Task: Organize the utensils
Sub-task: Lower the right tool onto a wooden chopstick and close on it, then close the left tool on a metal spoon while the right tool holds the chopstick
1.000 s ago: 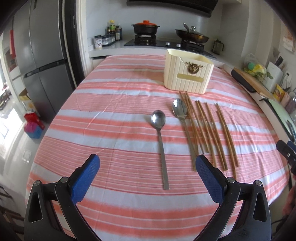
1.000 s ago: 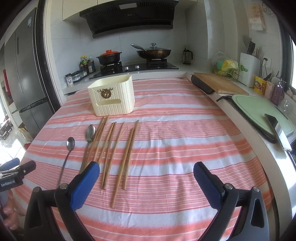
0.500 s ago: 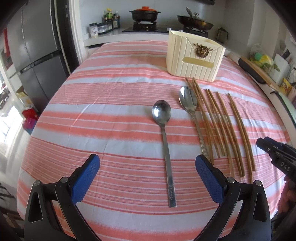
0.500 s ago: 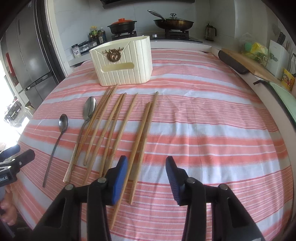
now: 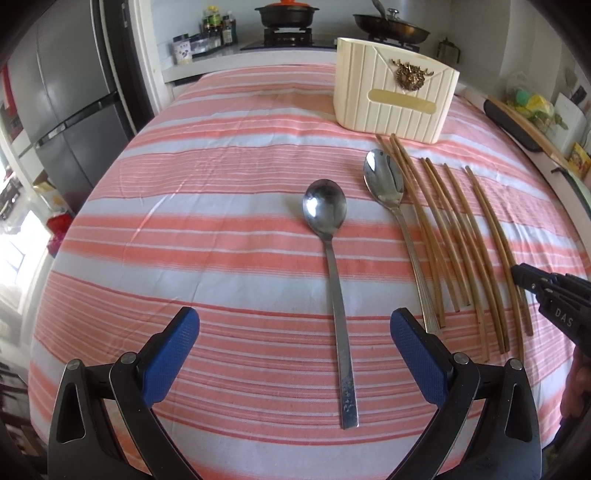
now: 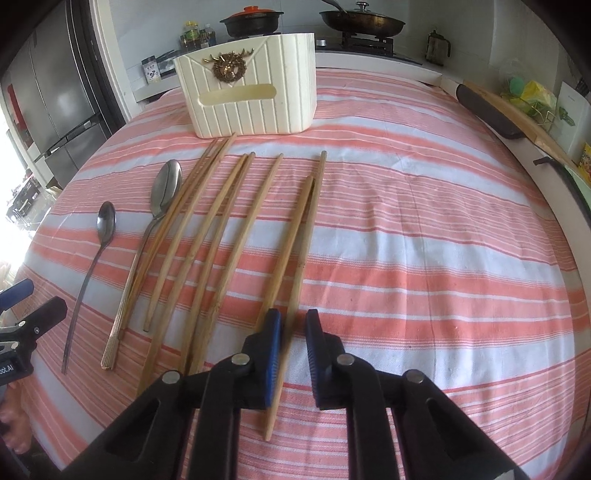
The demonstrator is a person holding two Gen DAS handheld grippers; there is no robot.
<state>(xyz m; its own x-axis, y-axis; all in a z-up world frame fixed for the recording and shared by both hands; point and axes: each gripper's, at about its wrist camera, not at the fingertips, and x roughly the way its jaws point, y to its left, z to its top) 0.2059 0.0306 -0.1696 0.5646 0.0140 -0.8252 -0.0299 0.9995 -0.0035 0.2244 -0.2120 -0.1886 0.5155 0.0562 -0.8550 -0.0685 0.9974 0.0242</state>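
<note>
Two steel spoons and several wooden chopsticks lie on the striped tablecloth in front of a cream utensil holder, also in the right wrist view. My left gripper is open and low, its jaws on either side of the handle of the small spoon. The large spoon lies to its right. My right gripper has its jaws narrowed to a small gap, with the rightmost chopstick running between them, not clamped. It shows at the right edge of the left wrist view.
The striped table has bare cloth on its right half. A counter with a cutting board runs along the right edge. A stove with pots stands behind the table. A fridge stands at the left.
My right gripper has closed from wide open to a narrow gap and moved down over the rightmost chopstick. My left gripper has moved forward and lower over the small spoon's handle.
</note>
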